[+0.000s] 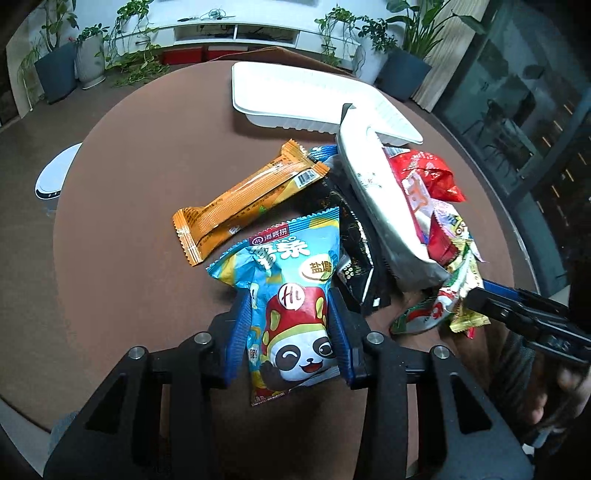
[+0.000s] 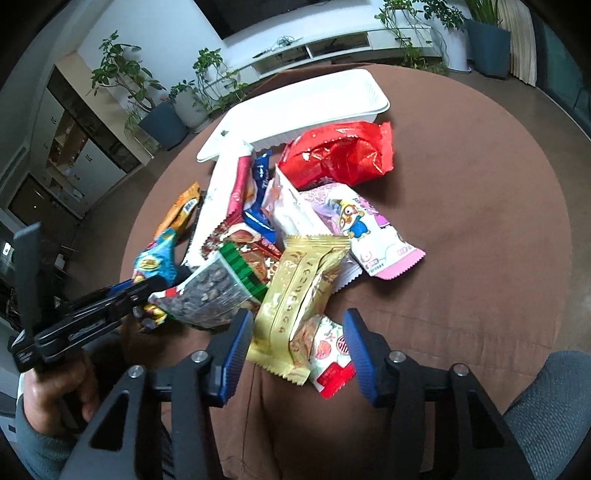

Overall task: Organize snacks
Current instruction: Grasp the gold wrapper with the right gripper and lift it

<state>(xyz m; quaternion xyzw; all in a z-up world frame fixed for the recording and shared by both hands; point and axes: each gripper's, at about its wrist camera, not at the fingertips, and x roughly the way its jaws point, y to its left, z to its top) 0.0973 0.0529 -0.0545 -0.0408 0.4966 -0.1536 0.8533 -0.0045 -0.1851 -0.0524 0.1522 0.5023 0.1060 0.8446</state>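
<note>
A pile of snack packets lies on a round brown table (image 1: 122, 221). My left gripper (image 1: 291, 332) is shut on a blue panda snack bag (image 1: 288, 295), near the table's front edge; the bag also shows in the right wrist view (image 2: 157, 264). My right gripper (image 2: 299, 343) is open, its fingers on either side of a gold packet (image 2: 295, 302) and a red-and-white packet (image 2: 328, 354). A white tray (image 1: 295, 92) stands at the far side of the table, also in the right wrist view (image 2: 295, 107).
An orange bar (image 1: 243, 195), a black packet (image 1: 354, 236) and a silver bag (image 1: 384, 199) lie by the panda bag. A red bag (image 2: 340, 155), a pink cartoon packet (image 2: 362, 229) and a seeds packet (image 2: 210, 295) sit in the pile. Potted plants and a white cabinet (image 1: 236, 33) stand beyond.
</note>
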